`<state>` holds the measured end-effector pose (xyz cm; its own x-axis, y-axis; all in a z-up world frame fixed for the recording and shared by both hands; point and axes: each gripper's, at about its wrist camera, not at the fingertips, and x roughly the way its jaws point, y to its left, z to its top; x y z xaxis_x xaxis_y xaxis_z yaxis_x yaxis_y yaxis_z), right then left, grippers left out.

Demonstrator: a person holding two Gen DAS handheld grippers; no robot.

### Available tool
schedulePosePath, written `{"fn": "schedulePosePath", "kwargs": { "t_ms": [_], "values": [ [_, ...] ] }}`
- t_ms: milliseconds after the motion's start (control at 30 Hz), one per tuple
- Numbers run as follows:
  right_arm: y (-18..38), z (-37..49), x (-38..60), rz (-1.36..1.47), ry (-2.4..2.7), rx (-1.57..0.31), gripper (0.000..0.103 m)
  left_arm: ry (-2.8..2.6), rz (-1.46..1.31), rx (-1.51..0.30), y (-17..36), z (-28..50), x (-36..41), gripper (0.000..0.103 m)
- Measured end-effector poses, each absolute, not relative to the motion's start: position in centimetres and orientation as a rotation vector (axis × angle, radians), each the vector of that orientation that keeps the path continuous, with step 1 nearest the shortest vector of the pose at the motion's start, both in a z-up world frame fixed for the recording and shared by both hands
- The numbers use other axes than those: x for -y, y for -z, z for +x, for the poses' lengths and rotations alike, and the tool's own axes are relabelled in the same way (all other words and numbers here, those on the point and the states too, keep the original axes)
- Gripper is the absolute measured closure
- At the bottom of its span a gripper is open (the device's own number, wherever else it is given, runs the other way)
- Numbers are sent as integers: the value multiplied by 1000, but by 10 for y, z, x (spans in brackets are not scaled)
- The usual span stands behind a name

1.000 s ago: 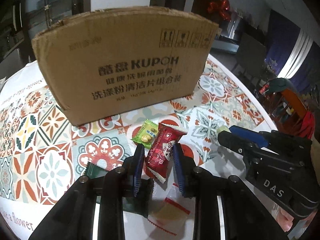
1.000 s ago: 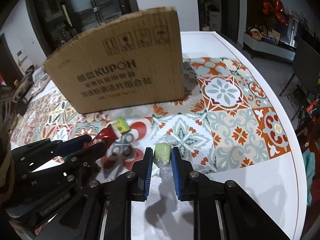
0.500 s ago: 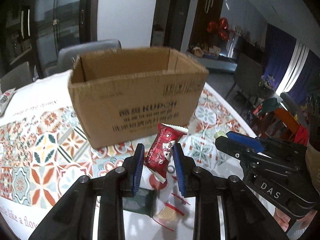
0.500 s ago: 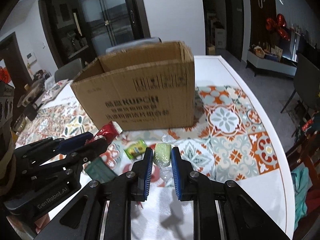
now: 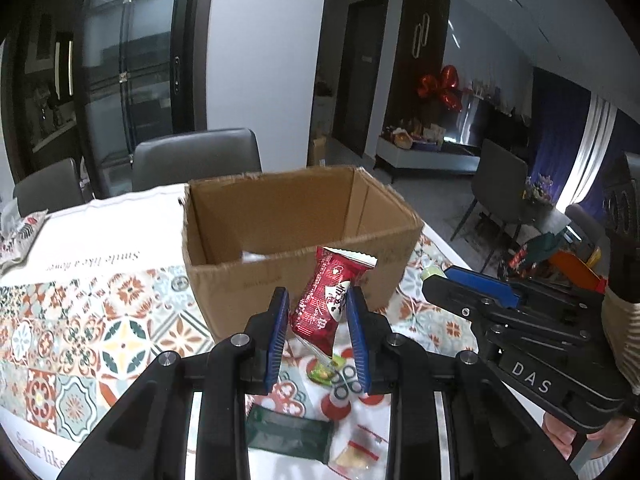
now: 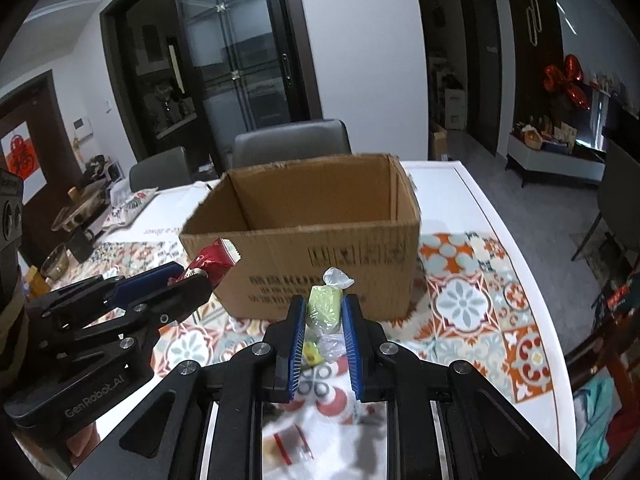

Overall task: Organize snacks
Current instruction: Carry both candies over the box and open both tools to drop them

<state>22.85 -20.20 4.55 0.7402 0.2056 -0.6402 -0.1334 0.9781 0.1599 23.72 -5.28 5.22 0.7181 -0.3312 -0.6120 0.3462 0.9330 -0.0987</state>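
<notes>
The left gripper [image 5: 318, 322] pinches a red snack packet [image 5: 326, 306] by its lower half between blue pads, and the right gripper [image 6: 323, 320] is pressed tight on a small green wrapped candy [image 6: 323, 307]; both are held in the air just short of the near wall of the open cardboard box [image 5: 296, 236]. To do this well, each hand should carry its snack clear over the box rim before letting go, since the packet's loose top could catch on the cardboard edge. Below, a dark green packet [image 5: 288, 436] and other small sweets lie on the patterned tablecloth [image 5: 80, 320], waiting their turn.
</notes>
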Motion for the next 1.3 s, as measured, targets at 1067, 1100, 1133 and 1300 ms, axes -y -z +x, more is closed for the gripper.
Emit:
{"fn": "schedulePosePath", "kwargs": {
  "t_ms": [1067, 1100, 1133, 1300],
  "values": [
    [-79, 346, 178, -33, -194, -744, 82, 266, 75, -681, -77, 347, 38, 63],
    [-79, 349, 178, -42, -185, -739, 78, 250, 82, -678, -77, 349, 37, 54],
    [-78, 351, 177, -56, -169, -745, 70, 221, 84, -672, -78, 349, 36, 52],
    [-74, 341, 180, -55, -139, -740, 53, 165, 59, -672, -76, 333, 25, 49]
  ]
}}
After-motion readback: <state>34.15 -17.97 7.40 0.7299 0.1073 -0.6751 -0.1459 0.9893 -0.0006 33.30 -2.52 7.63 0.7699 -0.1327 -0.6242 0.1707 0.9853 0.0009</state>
